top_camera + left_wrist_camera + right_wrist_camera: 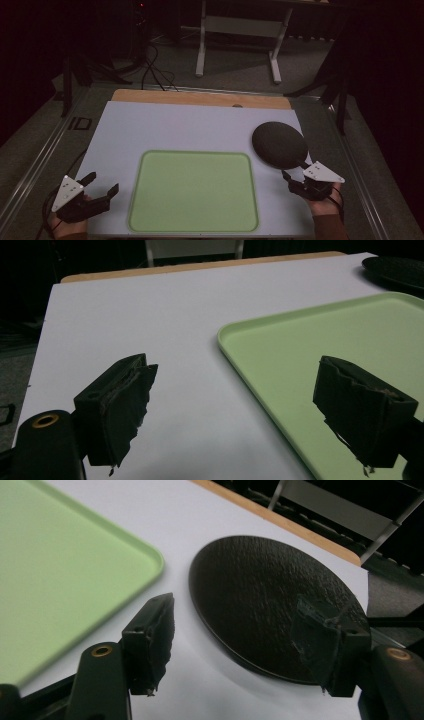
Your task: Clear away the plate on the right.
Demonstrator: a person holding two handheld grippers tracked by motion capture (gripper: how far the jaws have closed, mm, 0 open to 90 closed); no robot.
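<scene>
A light green tray (195,152) lies empty at the middle front of the white board (175,125). To its right rests a round black plate (279,144), also empty. My left gripper (104,182) is open at the board's front left corner, a short way left of the tray. In the left gripper view its jaws (237,370) stand wide apart over the tray's (325,340) left rim, with the plate (397,270) far off. My right gripper (296,176) is open at the plate's near edge. In the right gripper view its jaws (235,605) stand either side of the plate's (260,590) near part, the tray (60,555) to the left.
The white board covers a wooden tabletop whose strip (200,97) shows along the far edge. Beyond the table, a white desk frame (240,30) stands on the floor, and cables (155,70) trail across it. Dark stands flank the table.
</scene>
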